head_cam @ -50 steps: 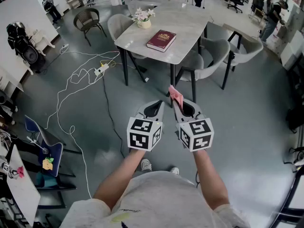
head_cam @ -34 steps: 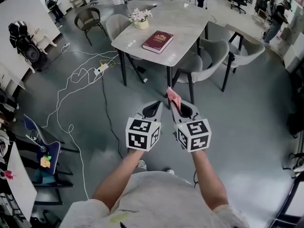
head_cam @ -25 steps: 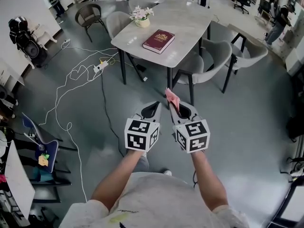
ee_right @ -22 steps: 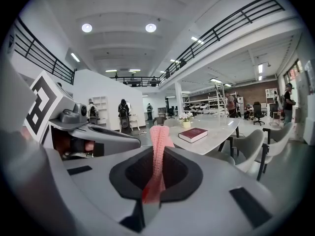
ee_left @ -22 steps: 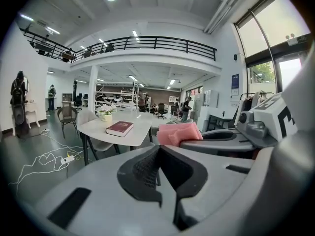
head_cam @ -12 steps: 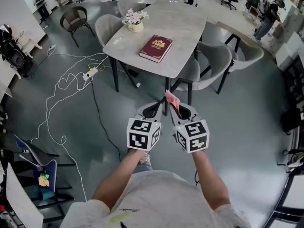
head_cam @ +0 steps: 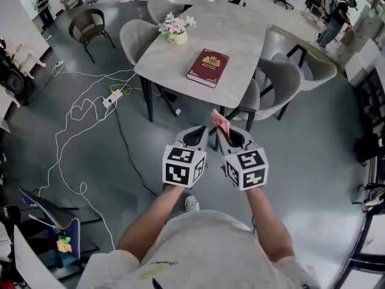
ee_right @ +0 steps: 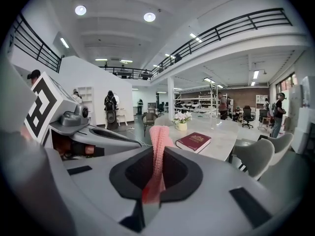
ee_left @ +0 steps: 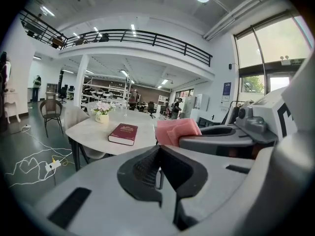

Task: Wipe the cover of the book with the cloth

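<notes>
Broadest of all, a grey floor point(head_cam: 313, 161), and on it a pale stone-topped table point(head_cam: 240, 29) with grey chairs point(head_cam: 283, 80) drawn up around it. Over the floor at the left, a white cable point(head_cam: 78, 110) lying in loose loops. Nearer the camera, held out side by side on bare forearms and well short of the table: the left gripper point(head_cam: 200, 130), jaws pressed together with nothing between them, and just beside it the right gripper point(head_cam: 222, 131), clamped on a pink cloth point(head_cam: 220, 120). On the tabletop, toward the near edge, a dark red book point(head_cam: 208, 67), closed and lying flat, gold print on its cover, well apart from both grippers. Farther back on the same top, near the left edge, a small pot of pale flowers point(head_cam: 176, 27), apart from the book. Down on the floor by the table legs, a white power strip point(head_cam: 112, 97) among the cable loops. Smallest, the cloth again: a narrow upright fold sticking out past the right jaw tips, touching neither book nor table.
</notes>
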`<state>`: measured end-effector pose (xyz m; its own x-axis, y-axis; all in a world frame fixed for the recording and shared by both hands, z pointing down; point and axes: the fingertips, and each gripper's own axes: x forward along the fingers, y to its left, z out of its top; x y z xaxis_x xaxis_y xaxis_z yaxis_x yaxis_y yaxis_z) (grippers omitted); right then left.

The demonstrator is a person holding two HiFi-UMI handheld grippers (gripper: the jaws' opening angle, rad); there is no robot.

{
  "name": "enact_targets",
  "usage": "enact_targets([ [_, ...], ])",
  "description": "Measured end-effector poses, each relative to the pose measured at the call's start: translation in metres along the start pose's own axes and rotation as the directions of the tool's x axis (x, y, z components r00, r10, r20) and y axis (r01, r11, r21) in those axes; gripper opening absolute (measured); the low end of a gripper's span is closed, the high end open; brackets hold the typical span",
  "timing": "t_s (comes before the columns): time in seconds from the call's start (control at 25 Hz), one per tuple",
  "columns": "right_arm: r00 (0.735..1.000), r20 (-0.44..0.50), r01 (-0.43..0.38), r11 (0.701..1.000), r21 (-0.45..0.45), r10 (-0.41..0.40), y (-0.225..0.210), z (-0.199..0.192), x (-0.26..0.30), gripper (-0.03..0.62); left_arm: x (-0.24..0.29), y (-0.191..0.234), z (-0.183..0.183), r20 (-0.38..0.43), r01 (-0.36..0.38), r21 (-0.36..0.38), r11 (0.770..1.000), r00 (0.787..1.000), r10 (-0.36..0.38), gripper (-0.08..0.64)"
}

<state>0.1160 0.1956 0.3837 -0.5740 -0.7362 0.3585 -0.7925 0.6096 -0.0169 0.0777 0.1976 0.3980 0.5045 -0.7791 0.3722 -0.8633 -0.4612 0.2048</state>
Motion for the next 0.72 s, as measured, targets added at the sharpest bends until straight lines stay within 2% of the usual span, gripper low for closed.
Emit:
enact_targets([
  [0.36, 0.999, 0.016, 0.035, 0.999, 0.009, -0.036, 0.003, 0.024, 0.038, 0.018, 0.007, 0.040, 0.018, 0.000, 0.017, 0.027, 0.999, 1.000, -0.017, 0.008],
  [0.72, 0.998, 0.016, 0.054, 0.998, 0.039, -0.055, -0.008, 0.016, 0.050, 0.018, 0.024, 0.049, 0.018, -0.011, 0.031, 0.012, 0.999, 0.999, -0.031, 0.008],
])
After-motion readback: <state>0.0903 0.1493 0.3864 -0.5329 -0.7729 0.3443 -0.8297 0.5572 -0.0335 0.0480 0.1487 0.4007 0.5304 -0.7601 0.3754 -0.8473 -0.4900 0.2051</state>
